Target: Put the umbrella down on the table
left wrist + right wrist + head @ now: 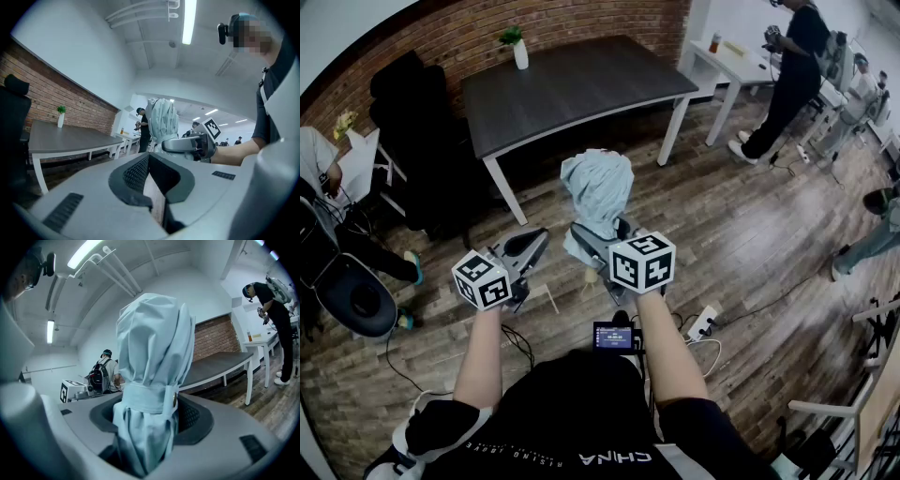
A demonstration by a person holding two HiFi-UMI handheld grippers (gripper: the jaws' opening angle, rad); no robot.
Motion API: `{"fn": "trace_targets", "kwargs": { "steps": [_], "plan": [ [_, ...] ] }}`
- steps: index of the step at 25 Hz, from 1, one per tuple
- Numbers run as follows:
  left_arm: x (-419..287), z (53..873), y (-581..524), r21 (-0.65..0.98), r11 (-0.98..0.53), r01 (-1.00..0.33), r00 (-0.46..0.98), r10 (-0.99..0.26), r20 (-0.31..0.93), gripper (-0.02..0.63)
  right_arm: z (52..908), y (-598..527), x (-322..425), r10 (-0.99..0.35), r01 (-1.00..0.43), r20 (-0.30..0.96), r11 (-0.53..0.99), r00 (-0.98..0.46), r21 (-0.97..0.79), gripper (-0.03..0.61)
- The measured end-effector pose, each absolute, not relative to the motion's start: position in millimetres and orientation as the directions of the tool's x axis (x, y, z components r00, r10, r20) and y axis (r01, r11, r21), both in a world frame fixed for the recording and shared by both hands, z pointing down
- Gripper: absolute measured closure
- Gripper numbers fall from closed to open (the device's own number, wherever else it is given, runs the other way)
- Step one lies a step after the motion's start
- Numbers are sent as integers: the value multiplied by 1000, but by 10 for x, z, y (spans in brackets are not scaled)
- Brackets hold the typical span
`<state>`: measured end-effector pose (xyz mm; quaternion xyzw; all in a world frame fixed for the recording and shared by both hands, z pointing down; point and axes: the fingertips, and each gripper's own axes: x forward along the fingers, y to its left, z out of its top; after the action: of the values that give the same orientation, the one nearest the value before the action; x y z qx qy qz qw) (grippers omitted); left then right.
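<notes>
The left gripper (525,251) is closed and empty, held level just beside the right one. The right gripper (598,242) is clamped on the folded umbrella (598,187), with the bundled fabric between its jaws at about the level of the strap (147,401). The canopy end stands above the jaws; the handle end cannot be made out. The umbrella hangs over the floor (750,234), well short of the table (572,84). To do the step well, the person carries it forward past the near edge, tips it flat over the bare top, and lowers it until it rests before opening the jaws. Early release would likely drop it on the floor. The fabric looks soft and may slip, so a firm grip is advised. The plant (516,45) at the far edge is to be avoided.
</notes>
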<state>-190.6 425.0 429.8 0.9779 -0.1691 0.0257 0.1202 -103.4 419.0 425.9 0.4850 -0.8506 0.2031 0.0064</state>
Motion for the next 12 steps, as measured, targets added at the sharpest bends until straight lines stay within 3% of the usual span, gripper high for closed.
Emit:
{"fn": "trace_targets", "kwargs": {
  "steps": [12],
  "plan": [
    [-1841, 4336, 4347, 232, -924, -304, 953, -296, 72, 611, 4314, 4278, -987, -833, -837, 217, 420, -509, -352, 288]
  ]
}}
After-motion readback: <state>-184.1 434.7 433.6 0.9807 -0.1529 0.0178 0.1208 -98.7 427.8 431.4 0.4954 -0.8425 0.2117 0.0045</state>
